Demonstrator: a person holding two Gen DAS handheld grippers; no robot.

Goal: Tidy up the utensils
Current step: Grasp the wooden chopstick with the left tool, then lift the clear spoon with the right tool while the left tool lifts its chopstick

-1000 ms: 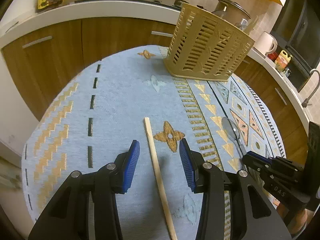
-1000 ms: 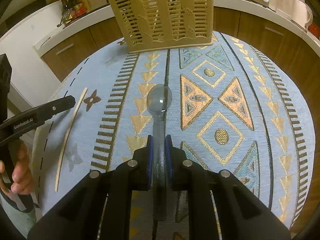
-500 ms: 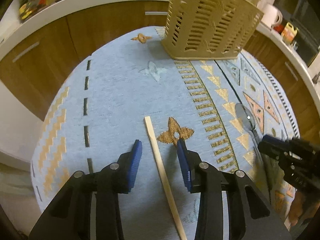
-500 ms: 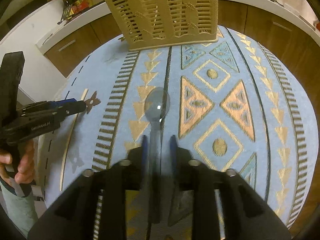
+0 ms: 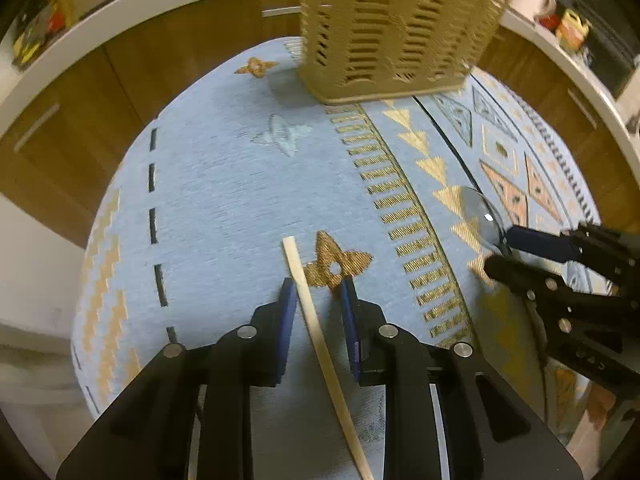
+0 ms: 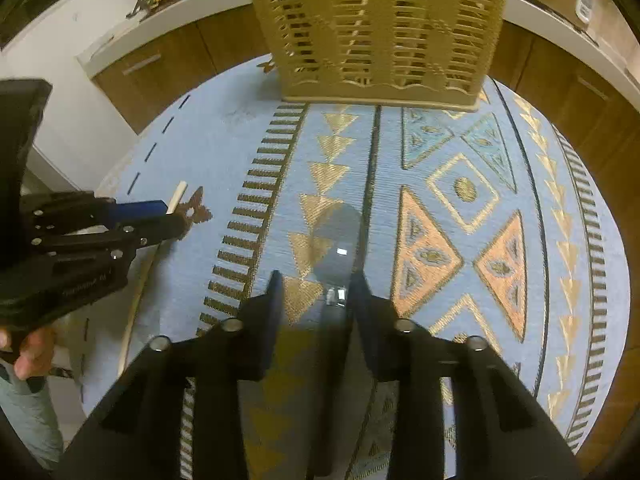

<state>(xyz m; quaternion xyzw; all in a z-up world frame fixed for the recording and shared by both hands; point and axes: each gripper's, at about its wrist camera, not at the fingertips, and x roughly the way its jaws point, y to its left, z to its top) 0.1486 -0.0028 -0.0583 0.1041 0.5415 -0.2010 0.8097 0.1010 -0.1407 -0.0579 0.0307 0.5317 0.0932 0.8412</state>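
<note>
Jaws of the left gripper have been closing, still apart around the pale wooden chopstick; the right gripper, jaws narrowing, straddles the clear plastic spoon before the beige slatted basket.

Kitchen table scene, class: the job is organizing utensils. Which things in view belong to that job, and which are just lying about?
Belong to the job:
chopstick
spoon
slotted basket
left gripper
right gripper

Just lying about:
patterned cloth
bottles on counter
</note>
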